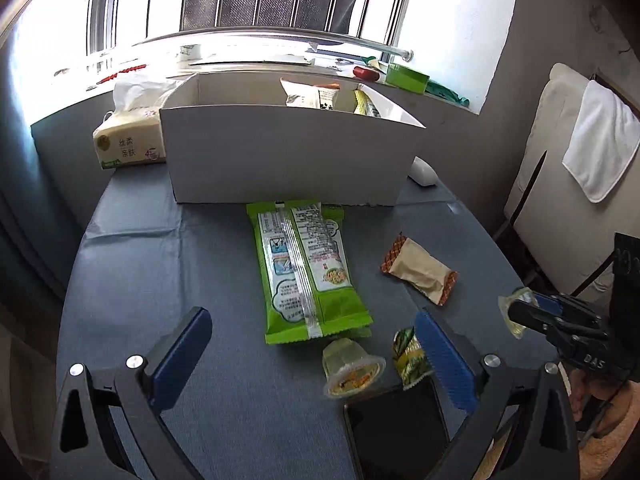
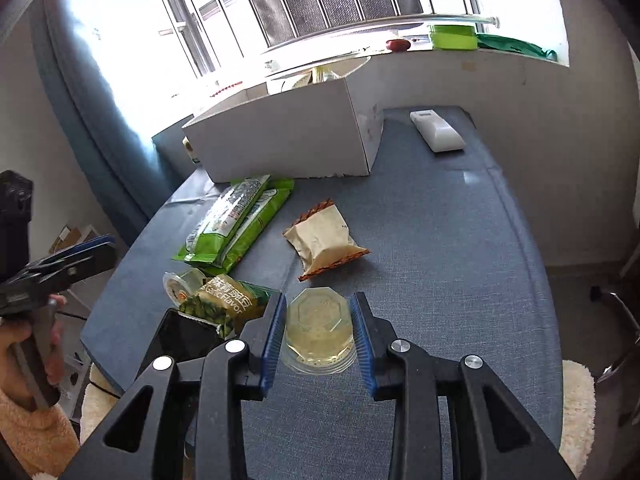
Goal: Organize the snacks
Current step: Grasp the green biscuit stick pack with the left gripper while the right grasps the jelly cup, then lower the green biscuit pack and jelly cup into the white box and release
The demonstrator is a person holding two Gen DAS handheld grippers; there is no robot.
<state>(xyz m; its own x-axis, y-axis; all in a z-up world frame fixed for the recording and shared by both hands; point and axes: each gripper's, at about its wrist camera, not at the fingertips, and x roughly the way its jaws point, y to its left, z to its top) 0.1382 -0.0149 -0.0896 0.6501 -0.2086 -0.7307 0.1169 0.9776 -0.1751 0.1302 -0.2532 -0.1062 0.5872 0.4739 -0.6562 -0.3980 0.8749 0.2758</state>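
**Clear jelly cup in a light pinch**

We see the right gripper [image 2: 319, 330], its fingers clamped on a clear jelly cup [image 2: 318, 330] above the tabletop [image 2: 440, 240], short of the white box [image 2: 288, 136]. The thin cup may buckle or slip. The left gripper [image 1: 312, 354] hangs wide apart, empty.

Window [image 1: 256, 4] backlight blown out; table [image 1: 132, 280] dim; fisheye edges bent, perhaps soft.

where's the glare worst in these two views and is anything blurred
Left wrist view: the window sill behind the white box is blown out. Right wrist view: the window at upper left washes out; the jelly cup stays sharp. Both bend straight lines, fisheye.
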